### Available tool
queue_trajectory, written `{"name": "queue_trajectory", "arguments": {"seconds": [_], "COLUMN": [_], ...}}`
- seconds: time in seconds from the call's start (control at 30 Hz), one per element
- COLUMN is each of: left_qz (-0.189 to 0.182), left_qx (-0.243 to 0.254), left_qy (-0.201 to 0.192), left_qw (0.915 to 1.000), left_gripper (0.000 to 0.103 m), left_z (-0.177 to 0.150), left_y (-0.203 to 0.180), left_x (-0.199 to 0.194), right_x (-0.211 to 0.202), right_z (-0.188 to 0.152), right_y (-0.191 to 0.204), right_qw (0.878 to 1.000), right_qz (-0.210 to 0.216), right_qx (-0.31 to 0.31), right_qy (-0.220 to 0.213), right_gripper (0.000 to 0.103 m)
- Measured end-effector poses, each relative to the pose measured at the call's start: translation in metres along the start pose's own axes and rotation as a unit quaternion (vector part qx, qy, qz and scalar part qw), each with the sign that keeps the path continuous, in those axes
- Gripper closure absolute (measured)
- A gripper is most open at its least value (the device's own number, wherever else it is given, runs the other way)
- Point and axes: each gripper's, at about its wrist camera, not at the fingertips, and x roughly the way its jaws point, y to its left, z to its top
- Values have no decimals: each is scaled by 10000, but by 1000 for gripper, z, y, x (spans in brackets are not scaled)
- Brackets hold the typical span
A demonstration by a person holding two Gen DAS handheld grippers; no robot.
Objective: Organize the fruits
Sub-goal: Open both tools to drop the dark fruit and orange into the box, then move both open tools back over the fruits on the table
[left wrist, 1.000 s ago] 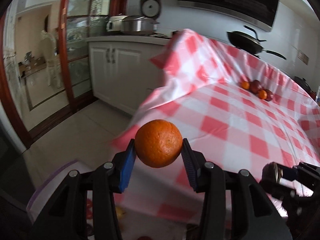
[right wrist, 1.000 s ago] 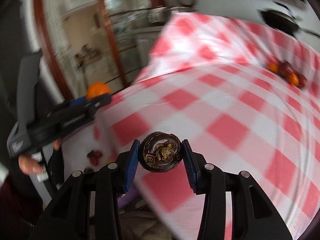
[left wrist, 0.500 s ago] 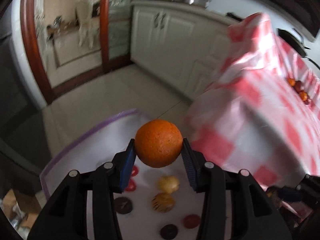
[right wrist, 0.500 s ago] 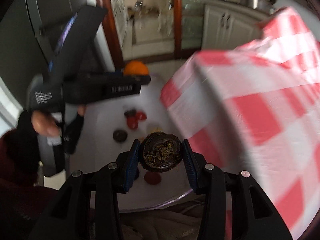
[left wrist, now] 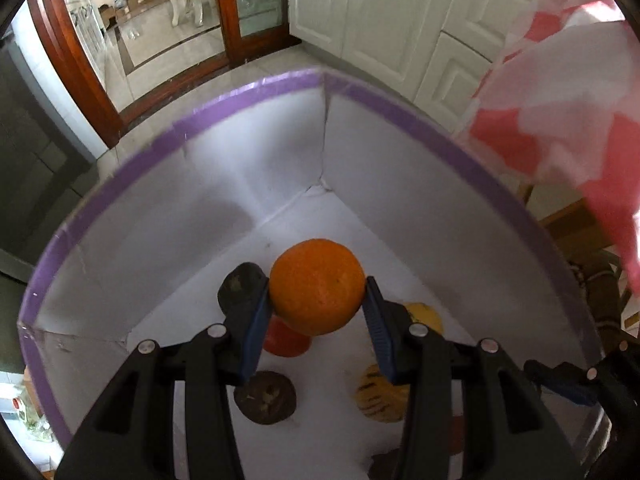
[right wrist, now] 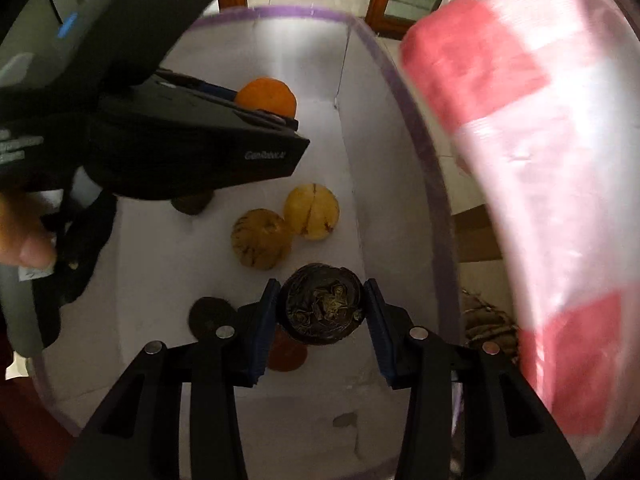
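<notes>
My left gripper point(left wrist: 317, 312) is shut on an orange point(left wrist: 317, 286) and hangs over a white box with a purple rim point(left wrist: 256, 90). That orange point(right wrist: 266, 97) and the left gripper's black body point(right wrist: 192, 148) also show in the right wrist view. My right gripper point(right wrist: 321, 312) is shut on a dark purple mangosteen point(right wrist: 322, 306), over the same box point(right wrist: 394, 184). On the box floor lie two yellow fruits point(right wrist: 312, 210) point(right wrist: 261, 244), dark fruits point(left wrist: 265, 397) point(left wrist: 240, 292) and a red one point(left wrist: 286, 340).
A red and white checked tablecloth point(left wrist: 568, 92) point(right wrist: 532, 140) hangs down at the right of the box. White cabinet doors point(left wrist: 384, 12) and a wooden door frame point(left wrist: 72, 60) stand beyond it on a tiled floor. A person's hand point(right wrist: 24, 236) holds the left gripper.
Both grippers have swung from the table down over the box, each still gripping its fruit. The box floor and its fruits are now much closer.
</notes>
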Motion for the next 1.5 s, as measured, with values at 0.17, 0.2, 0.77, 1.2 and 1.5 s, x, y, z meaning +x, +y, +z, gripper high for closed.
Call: {"name": "queue_trajectory", "arguments": {"seconds": [0.17,0.2,0.77,1.2,1.5], "left_qz": [54,106,761,790,-1032], "left_qx": [20,28,176,-87,2020], "left_qy": [49,45,-277,-3522,-3047], "left_qw": [10000,9999,9966,9325,9250], "left_gripper": [57,57,23,2,2], "left_z": [-7,-8,14,63,71], "left_y": [0,0,4,-68,-291], "left_x": [5,5,-19,-234,-233], "right_x": [6,7,-22,-250,-275], "right_z": [0,-1,-12,-73,-208], "right_y": [16,18,27,-44,-220], "right_qw": [9995,9995,9983,9318,8644], "right_qz": [-118,-96,-11,-296,-1879], "right_qx": [-305,-301,-422,272,3218], "right_qy": [16,32,-409,-3607,-3375], "right_gripper": [60,60,30,16,16]}}
